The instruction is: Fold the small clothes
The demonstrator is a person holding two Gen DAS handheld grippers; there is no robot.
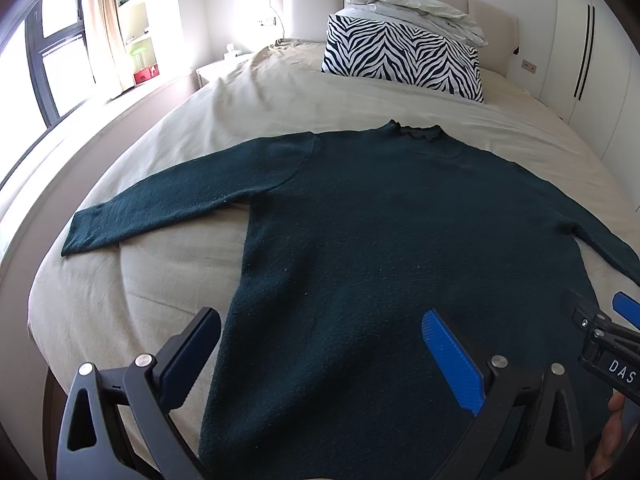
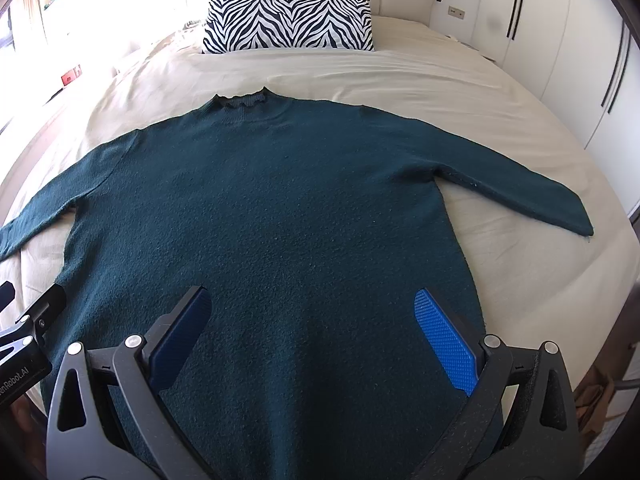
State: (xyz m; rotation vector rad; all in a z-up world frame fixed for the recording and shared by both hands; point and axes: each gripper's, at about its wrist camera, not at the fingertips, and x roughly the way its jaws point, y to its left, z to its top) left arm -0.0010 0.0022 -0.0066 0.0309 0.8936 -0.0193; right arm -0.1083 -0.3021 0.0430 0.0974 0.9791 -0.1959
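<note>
Sweater: your dark green sweater [image 2: 280, 216] lies flat on the beige bedsheet [image 2: 400, 76], collar away from you, hem nearest you, so every edge is reachable for a fold
Sleeves: both are spread out to the sides and angled slightly toward you; the left sleeve [image 1: 160, 212] and right sleeve [image 2: 520, 188] rest clear of the body, which leaves them ready to be turned inward
Left gripper: your left gripper [image 1: 320, 356] hovers over the lower left part of the sweater, jaws spread wide, nothing between the pads
Right gripper: your right gripper [image 2: 312, 340] hangs over the lower right part, jaws also fully spread and pinching nothing
Aim: both point steeply down at the cloth, likely so you can drop onto an edge
Stage: no fold shows yet, so you appear to be at the start
Background: the zebra pillow [image 2: 288, 20] sits well beyond the collar, out of your way
</note>
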